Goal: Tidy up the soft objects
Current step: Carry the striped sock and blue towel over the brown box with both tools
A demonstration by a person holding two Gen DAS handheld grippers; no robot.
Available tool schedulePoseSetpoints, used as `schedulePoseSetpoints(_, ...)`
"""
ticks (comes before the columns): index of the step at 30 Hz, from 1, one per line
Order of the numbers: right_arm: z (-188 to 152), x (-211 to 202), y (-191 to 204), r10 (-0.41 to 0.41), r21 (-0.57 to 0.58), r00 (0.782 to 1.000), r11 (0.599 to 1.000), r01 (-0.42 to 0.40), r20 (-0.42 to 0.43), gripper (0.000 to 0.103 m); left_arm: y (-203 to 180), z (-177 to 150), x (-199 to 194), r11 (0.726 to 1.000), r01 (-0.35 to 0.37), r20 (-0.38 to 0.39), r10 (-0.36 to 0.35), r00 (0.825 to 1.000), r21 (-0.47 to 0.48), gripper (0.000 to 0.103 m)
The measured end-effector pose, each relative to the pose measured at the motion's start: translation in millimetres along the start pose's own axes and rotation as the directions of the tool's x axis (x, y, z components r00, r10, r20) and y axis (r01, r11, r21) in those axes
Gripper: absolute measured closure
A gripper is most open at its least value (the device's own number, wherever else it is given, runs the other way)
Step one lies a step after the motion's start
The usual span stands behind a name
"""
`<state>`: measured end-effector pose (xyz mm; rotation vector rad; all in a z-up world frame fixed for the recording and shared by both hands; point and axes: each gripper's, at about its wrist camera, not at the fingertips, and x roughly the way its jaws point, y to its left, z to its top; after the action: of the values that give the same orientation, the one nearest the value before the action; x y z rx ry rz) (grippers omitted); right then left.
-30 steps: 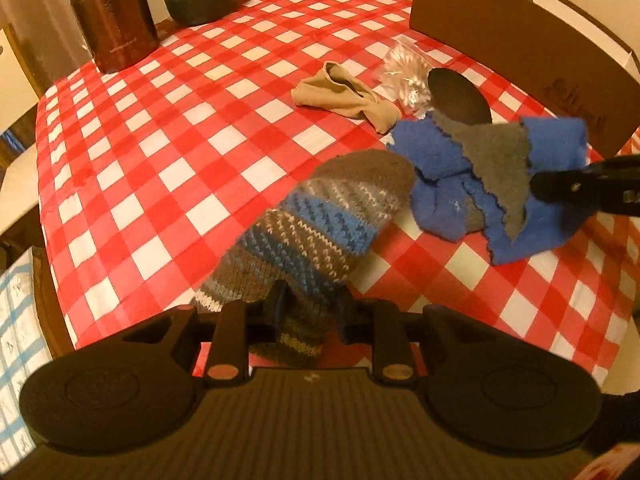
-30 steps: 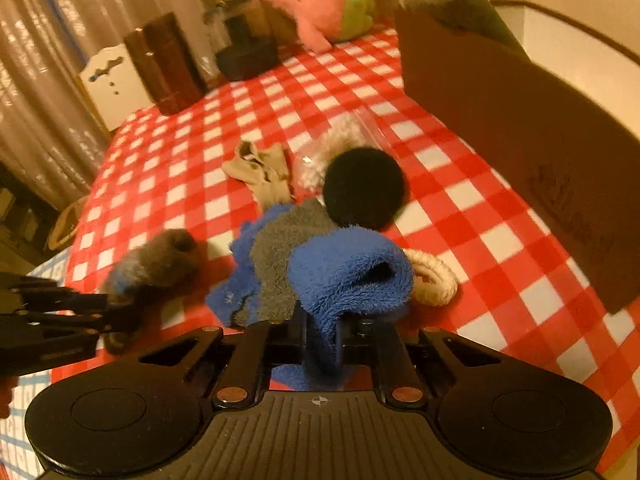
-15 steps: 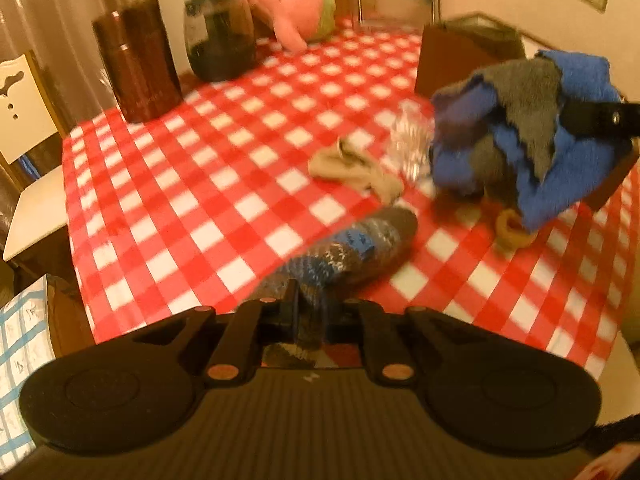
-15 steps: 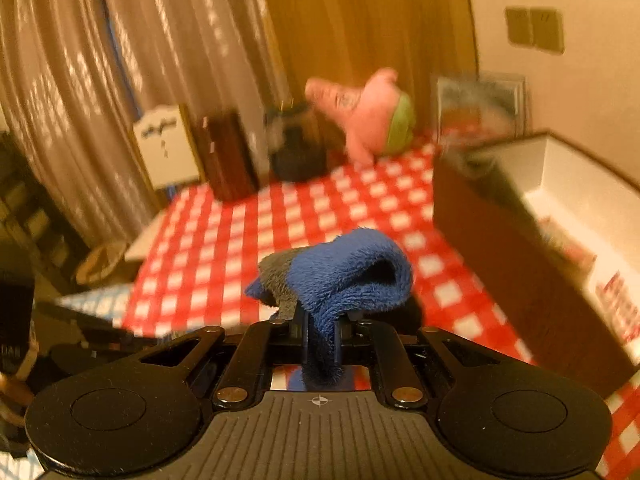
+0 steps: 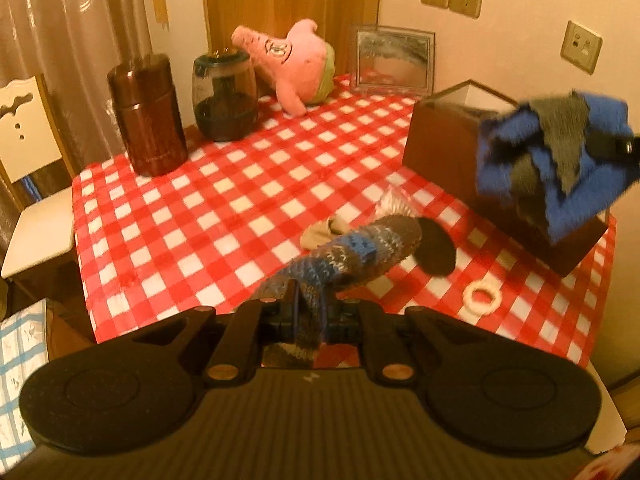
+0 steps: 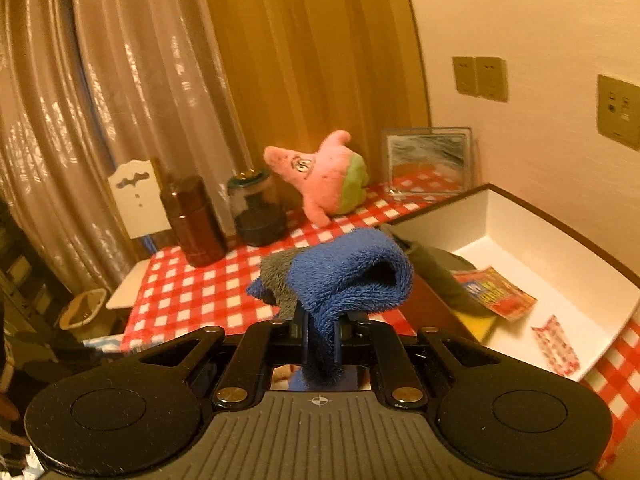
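My left gripper (image 5: 310, 306) is shut on a striped knitted sock (image 5: 360, 250) and holds it above the red checked table (image 5: 200, 216). My right gripper (image 6: 320, 326) is shut on a blue and grey fluffy sock (image 6: 344, 276), lifted in the air beside the brown box (image 6: 540, 264). That sock (image 5: 556, 164) also shows in the left wrist view, hanging in front of the box (image 5: 444, 136). A beige sock (image 5: 320, 232), a black round pad (image 5: 434, 248) and a white ring (image 5: 482, 298) lie on the table.
A pink plush star (image 5: 296, 60), a dark glass jar (image 5: 224, 96), a brown canister (image 5: 148, 112) and a picture frame (image 5: 392, 60) stand at the table's far side. The box holds packets (image 6: 496, 292) and a dark cloth (image 6: 436, 268). A chair (image 5: 28, 200) stands at the left.
Both grippers have risen from the table with their socks. The right one carried the blue and grey sock up and to the box; the striped sock left the tablecloth.
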<state>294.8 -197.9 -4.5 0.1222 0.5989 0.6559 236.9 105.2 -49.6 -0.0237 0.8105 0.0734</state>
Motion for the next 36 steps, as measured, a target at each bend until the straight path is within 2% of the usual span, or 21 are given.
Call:
schedulePoseSetpoints(9, 1, -30, -21, -0.048, 0.015, 0.999, 0.999, 0.048, -0.013, 0.092, -30, 29, -12, 0.997, 0.051, 0.073, -0.055, 0.996, 0.058, 0.094)
schedulePoseSetpoints(18, 10, -52, -49, -0.121, 0.028, 0.993, 0.992, 0.121, -0.003, 0.092, -77, 61, -10, 0.983, 0.116, 0.122, -0.133, 0.984, 0.142, 0.094)
schedulePoseSetpoints(26, 20, -65, -81, -0.207, 0.024, 0.978, 0.978, 0.207, 0.010, 0.092, -129, 97, 2, 0.959, 0.197, 0.158, -0.231, 0.960, 0.206, 0.094)
schedulePoseSetpoints(36, 32, -53, -119, -0.282, -0.002, 0.959, 0.959, 0.282, -0.012, 0.092, -192, 138, 37, 0.924, 0.270, 0.144, -0.317, 0.937, 0.272, 0.094)
